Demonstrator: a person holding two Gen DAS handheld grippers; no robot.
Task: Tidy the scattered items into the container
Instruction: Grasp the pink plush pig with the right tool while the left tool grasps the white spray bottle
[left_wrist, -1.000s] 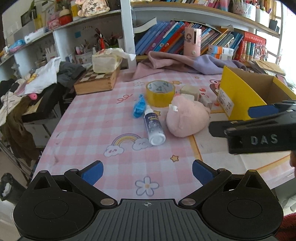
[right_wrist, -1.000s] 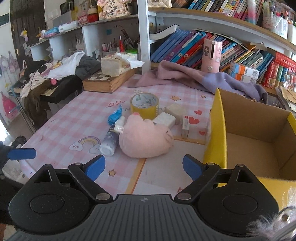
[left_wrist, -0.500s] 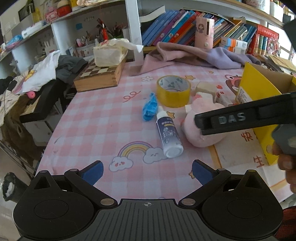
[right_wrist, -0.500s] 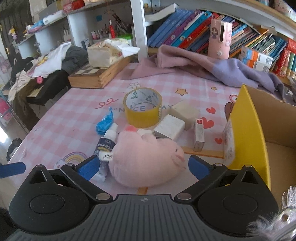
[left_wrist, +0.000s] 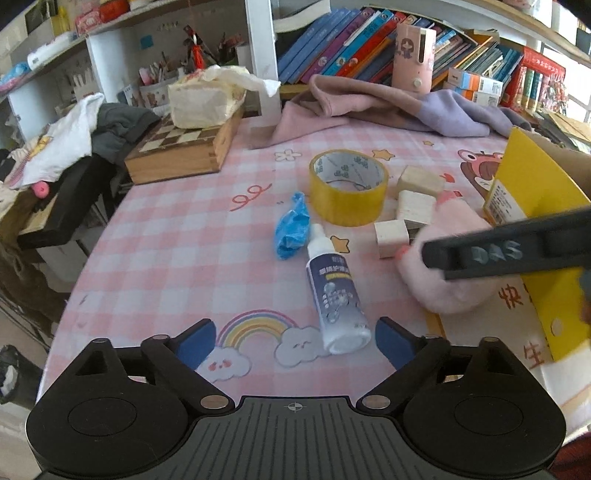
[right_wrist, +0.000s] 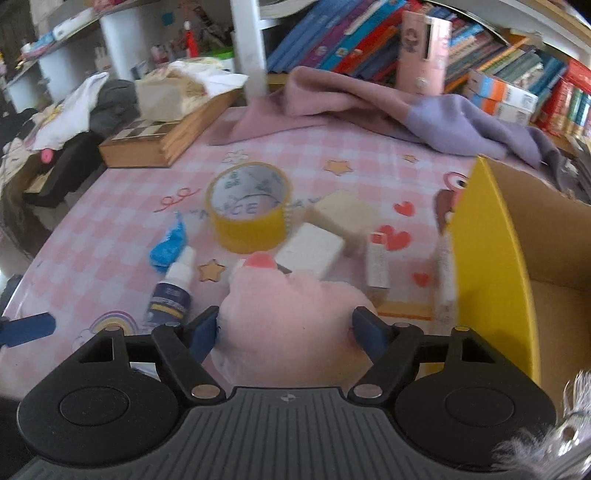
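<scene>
R gripper (right_wrist: 284, 326) straddling pink plush (right_wrist: 291, 314), L gripper (left_wrist: 295, 338) over spray bottle (left_wrist: 338, 295).

R jaws have just been closing w/ plush between the blue pads; pads at the fur on both sides, can't tell if pressing yet. L jaws just narrowed too, still spread, bottle base between the tips, no contact seen. Bottle lies flat on pink check tablecloth (left_wrist: 177, 251), nozzle to 12 o'clock, blue wrapper (left_wrist: 291, 230) touching at its 11. Yellow tape roll (left_wrist: 349, 184) upright at plush's 11 o'clock, white blocks (right_wrist: 314, 249) btwn tape and yellow carton (right_wrist: 491, 258). Carton open, at plush's 3 o'clock, just beside it.
</scene>
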